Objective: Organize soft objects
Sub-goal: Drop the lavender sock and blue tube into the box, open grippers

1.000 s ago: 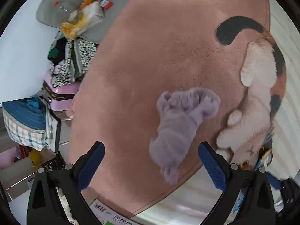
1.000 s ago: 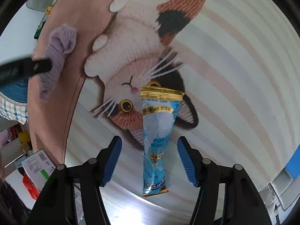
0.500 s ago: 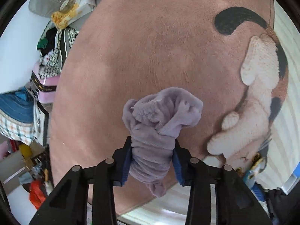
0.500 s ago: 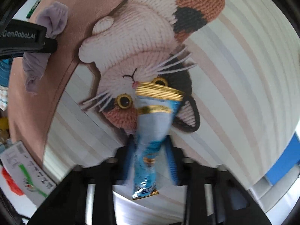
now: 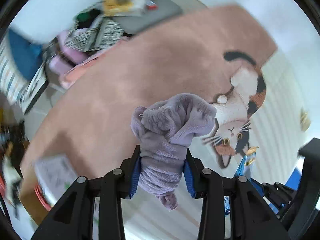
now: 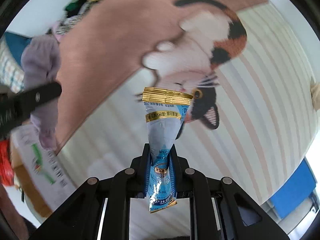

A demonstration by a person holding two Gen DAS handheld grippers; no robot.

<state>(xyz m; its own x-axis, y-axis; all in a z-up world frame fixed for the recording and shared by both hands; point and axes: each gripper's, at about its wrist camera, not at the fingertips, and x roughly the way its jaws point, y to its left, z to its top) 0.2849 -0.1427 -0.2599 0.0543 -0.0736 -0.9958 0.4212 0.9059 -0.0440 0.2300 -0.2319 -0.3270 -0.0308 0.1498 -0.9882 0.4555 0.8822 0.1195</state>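
My left gripper (image 5: 161,172) is shut on a fluffy lilac cloth (image 5: 172,124) and holds it in the air above the pink cat rug (image 5: 140,60). The cloth also shows at the left of the right wrist view (image 6: 40,64), with the left gripper's black finger across it. My right gripper (image 6: 160,172) is shut on a blue and gold snack pouch (image 6: 164,124), lifted off the striped part of the rug (image 6: 260,80). The pouch tip shows at the lower right of the left wrist view (image 5: 247,162).
A pile of clothes and bags (image 5: 90,30) lies beyond the rug at the upper left, with a grey mat (image 5: 152,16) behind it. A white printed carton (image 6: 40,160) sits at the lower left. A blue object (image 6: 294,190) is at the lower right.
Both grippers closed, the left on the lilac cloth and the right on the pouch, and lifted them off the rug. Both views have swung upward and are motion-blurred.
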